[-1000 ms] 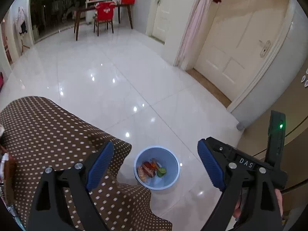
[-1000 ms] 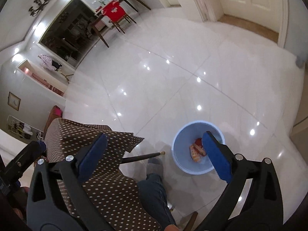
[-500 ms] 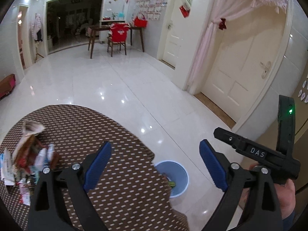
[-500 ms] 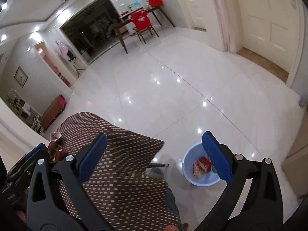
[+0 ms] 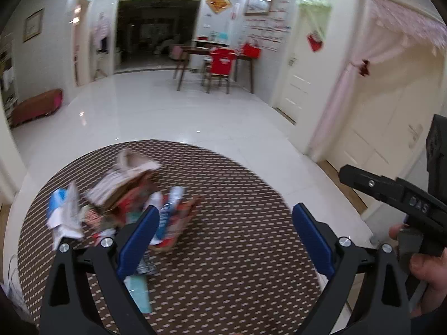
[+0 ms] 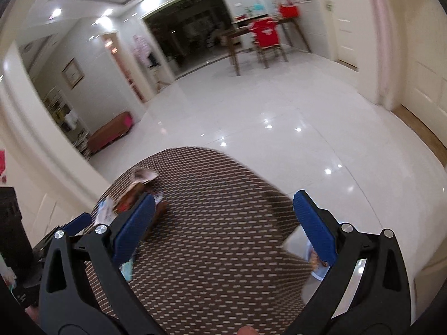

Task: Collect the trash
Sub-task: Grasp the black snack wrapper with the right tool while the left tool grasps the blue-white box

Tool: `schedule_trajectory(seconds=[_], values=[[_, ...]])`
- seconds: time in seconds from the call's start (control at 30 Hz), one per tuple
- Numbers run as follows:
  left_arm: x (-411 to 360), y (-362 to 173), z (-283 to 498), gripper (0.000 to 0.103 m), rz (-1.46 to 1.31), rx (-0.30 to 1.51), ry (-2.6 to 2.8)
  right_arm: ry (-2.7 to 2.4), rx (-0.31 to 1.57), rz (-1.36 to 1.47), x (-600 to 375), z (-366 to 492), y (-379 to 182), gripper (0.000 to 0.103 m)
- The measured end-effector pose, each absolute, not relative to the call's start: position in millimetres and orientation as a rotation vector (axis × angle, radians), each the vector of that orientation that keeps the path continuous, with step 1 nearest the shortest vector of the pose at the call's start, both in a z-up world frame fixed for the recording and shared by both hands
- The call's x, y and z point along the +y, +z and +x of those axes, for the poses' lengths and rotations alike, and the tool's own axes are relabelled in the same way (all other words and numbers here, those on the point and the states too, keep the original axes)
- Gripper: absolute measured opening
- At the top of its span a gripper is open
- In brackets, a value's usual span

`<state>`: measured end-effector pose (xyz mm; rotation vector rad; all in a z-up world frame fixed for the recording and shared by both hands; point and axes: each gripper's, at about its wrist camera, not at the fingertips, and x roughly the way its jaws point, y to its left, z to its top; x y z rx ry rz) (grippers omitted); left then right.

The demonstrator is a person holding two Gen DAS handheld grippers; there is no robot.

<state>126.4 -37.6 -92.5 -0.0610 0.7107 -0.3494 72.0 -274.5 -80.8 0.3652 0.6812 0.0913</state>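
Observation:
A blurred pile of wrappers and paper trash point(image 5: 123, 195) lies on the left half of a round table with a brown dotted cloth point(image 5: 237, 217). My left gripper point(image 5: 223, 240) is open and empty above the table, its left finger over the pile's near edge. My right gripper point(image 6: 223, 231) is open and empty, above the table's right side; the pile point(image 6: 137, 189) shows behind its left finger. The blue bin point(image 6: 315, 268) peeks out on the floor past the table's right edge, mostly hidden by the right finger.
Glossy white tiled floor point(image 5: 167, 111) stretches beyond the table. A wooden table with a red-covered chair point(image 5: 220, 64) stands far back. White doors and a pink curtain point(image 5: 349, 89) line the right wall. The right gripper's body point(image 5: 405, 201) shows at the left wrist view's right edge.
Both views have swung up from the blue bin on the floor to the table top. The trash pile has come into full view; the bin has dropped out of the left wrist view.

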Motion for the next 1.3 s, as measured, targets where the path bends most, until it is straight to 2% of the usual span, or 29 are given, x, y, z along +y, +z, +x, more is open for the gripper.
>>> schedule_trajectory(seconds=[0.4,0.77,0.9,1.03,1.2,1.27,1.3], values=[[64.6,-103.7,114.7,0.094,-0.173,0.694,-0.160,0.324,0.743,0.177,-138.0,95.5,-90.1,0.097],[126.3,-133.7,107.0,0.094,-0.231,0.728,-0.025,0.472,0.820,0.043,-55.6,100.9,-132.9,0.095],[146.6,-150.5,110.0,0.094,-0.253,0.761,0.037,0.527,0.871,-0.007,-29.3,108.9,-152.8,0.081],[164.0,-161.9,115.1,0.094,-0.276,0.774,0.069,0.488,0.922,-0.039,-19.6,126.7,-177.8,0.064],[171.2,-173.8,129.2,0.094,-0.267,0.799,0.083,0.460,0.941,-0.106,-4.6,143.0,-200.2,0.061],[169.8,-176.5,136.1,0.094,-0.259,0.804,0.079,0.438,0.934,-0.157,1.2,145.7,-206.4,0.049],[168.4,-178.0,141.6,0.094,-0.253,0.807,0.077,0.429,0.932,-0.177,3.2,146.5,-208.7,0.037]])
